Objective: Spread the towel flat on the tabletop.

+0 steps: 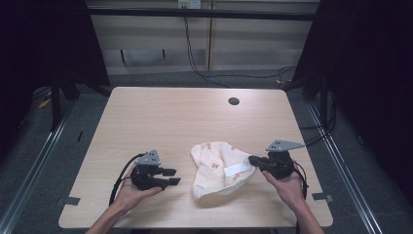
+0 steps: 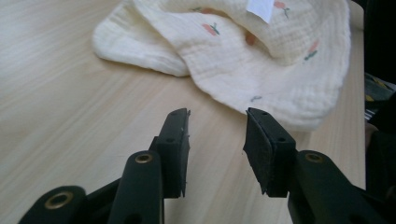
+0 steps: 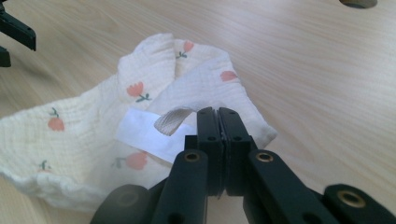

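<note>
Near the table's front edge, cloth (image 1: 219,168) lies lengthwise front-to-back; right gripper (image 1: 253,159) fingers clamp its edge; left gripper (image 1: 171,176) fingers apart.

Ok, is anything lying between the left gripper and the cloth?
Nothing visible does. The left gripper points at the near edge of the flower-print muslin cloth with its jaws apart, and only bare wooden tabletop lies between them. The right gripper is shut on the cloth's far side.
</note>
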`<control>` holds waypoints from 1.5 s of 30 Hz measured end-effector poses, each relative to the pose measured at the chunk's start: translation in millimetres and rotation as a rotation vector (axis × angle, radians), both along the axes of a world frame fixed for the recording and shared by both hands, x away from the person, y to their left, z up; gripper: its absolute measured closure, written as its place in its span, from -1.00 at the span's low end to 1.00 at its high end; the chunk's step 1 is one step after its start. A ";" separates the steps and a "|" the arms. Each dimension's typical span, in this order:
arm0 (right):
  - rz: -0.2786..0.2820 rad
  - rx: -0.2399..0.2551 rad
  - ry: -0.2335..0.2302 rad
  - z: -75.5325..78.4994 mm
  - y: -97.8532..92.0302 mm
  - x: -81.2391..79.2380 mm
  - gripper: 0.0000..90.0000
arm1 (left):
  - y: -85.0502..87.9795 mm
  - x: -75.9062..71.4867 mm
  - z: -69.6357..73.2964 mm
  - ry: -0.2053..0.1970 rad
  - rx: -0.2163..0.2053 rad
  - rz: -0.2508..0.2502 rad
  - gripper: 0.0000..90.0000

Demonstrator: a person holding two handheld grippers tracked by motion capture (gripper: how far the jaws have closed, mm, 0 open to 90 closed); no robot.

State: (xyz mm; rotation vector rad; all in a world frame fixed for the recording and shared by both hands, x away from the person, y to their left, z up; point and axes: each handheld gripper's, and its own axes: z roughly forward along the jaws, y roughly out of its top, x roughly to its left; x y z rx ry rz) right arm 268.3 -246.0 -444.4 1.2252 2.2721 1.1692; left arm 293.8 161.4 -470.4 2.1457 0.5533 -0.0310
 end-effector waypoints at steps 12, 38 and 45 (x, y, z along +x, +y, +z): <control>-0.016 -0.028 0.050 -24.9 -11.6 -16.1 0.95 | -34.5 -20.3 11.7 -0.037 -0.051 -0.123 0.41; -0.016 -0.093 0.111 -44.7 -11.0 -16.5 0.95 | -66.3 -35.4 3.2 -0.052 -0.046 -0.197 0.07; -0.010 -0.104 0.121 -48.4 -9.3 -16.7 0.95 | -77.0 -37.9 -5.7 -0.084 0.013 -0.188 -0.01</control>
